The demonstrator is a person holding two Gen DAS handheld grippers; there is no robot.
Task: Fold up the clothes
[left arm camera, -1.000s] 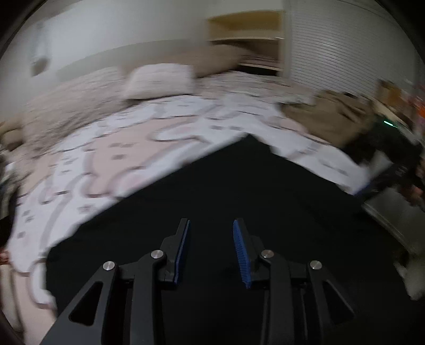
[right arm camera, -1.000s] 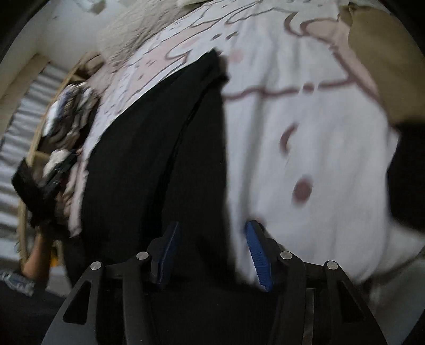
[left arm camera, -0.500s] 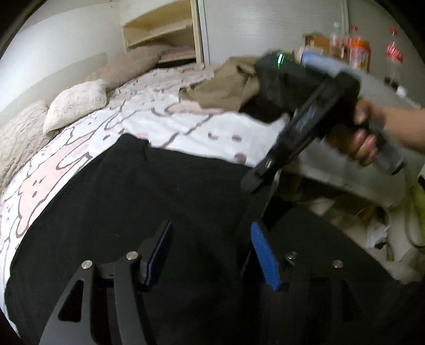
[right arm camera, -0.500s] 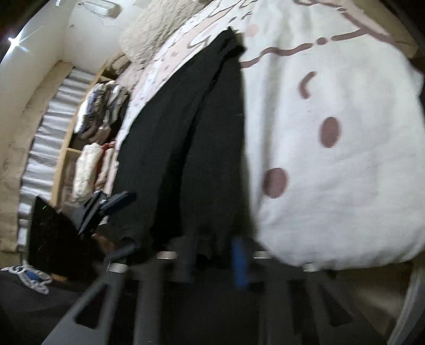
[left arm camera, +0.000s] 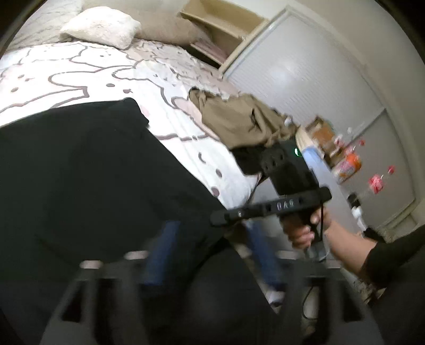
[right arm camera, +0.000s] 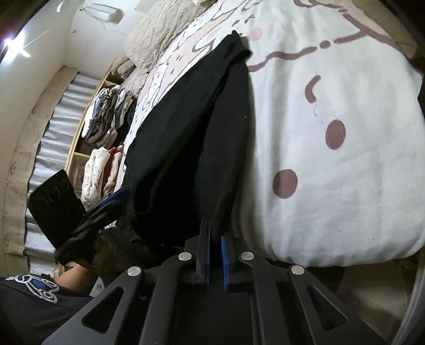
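- The right black two-finger gripper (right arm camera: 215, 246) has its blue-padded jaws pressed nearly together, pinching the lower hem of the black fabric garment (right arm camera: 191, 138) at the bed's edge.
- In the left wrist view the same gripper (left arm camera: 225, 213) is held in the person's bare right hand (left arm camera: 305, 233), its tip at the garment's edge.
- The left black two-finger gripper (left arm camera: 209, 254) is motion-blurred; its blue pads stand wide apart over the garment's near edge, gripping nothing visible.
- The black garment (left arm camera: 87, 169) lies spread on the white bedspread with pinkish-brown outlines and dots (right arm camera: 332, 132), its lower edge hanging over the mattress side, with a lengthwise fold.
- Beyond it lies a crumpled olive-brown garment (left arm camera: 239, 119), well apart from the black one.
- A white fluffy pillow (left arm camera: 103, 25) sits at the head of the bed.
- Wooden shelves of folded clothes (right arm camera: 106, 116) stand beside the bed.
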